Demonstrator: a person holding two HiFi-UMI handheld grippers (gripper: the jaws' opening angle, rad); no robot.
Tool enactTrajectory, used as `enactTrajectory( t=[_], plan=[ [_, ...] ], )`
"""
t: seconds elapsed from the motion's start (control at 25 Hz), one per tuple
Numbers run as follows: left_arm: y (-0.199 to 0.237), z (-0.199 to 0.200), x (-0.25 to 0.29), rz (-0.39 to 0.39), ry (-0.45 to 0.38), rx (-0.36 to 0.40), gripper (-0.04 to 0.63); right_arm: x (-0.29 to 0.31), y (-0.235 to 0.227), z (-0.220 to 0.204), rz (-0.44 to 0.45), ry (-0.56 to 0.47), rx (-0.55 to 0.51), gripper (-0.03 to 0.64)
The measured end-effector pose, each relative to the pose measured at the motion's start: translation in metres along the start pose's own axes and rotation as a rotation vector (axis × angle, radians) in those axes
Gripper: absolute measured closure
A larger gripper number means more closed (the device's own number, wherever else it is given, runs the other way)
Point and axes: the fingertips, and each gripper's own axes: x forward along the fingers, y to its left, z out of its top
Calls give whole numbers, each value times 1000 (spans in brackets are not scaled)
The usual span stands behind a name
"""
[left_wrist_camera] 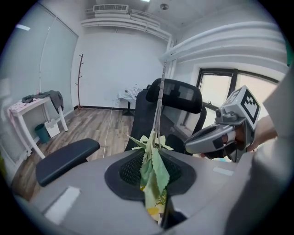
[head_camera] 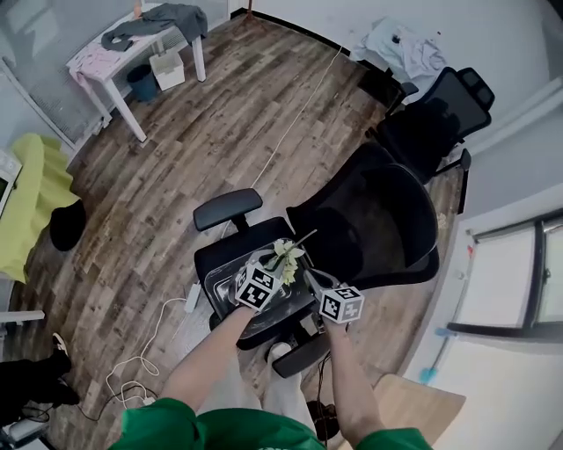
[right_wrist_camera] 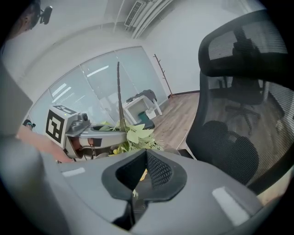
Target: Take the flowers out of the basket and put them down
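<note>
Above the chair, our left gripper pinches the flower by its leaves, our right gripper pressed shut, so we risk it slipping free.

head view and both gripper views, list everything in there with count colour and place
flowers: one bunch, green leaves, yellowish blooms, held in the left gripper
office chairs: two, black, one at centre, one upper right
table: one, white, upper left, grey garment on it
bin: one, dark, under the table
cable: one, white, across the wooden floor
cloth: one, yellow-green, left edge
left gripper: one, grey, shut on the flowers
right gripper: one, grey, jaws together, beside the left
arms: two, green sleeves, bottom of head view
</note>
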Motion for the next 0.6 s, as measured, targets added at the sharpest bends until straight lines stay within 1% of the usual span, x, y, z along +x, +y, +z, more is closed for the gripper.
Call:
enactTrajectory(
  t=[0.2,0.32,0.48,0.6],
  plan=[
    [-1,62,-29,-11,-84,54,520,-30,17,39,-2,-80,19,611],
    [0,103,-47,-13,-146,73,520,-49,28,71,-8,-140,12,611],
    [-1,152,-82,-34,-224,72,520,-75,58,121,-2,-227,-29,611],
    [1,169,-111,-50,-268,78,520,-87,84,147,-5,-275,-74,611]
  ],
)
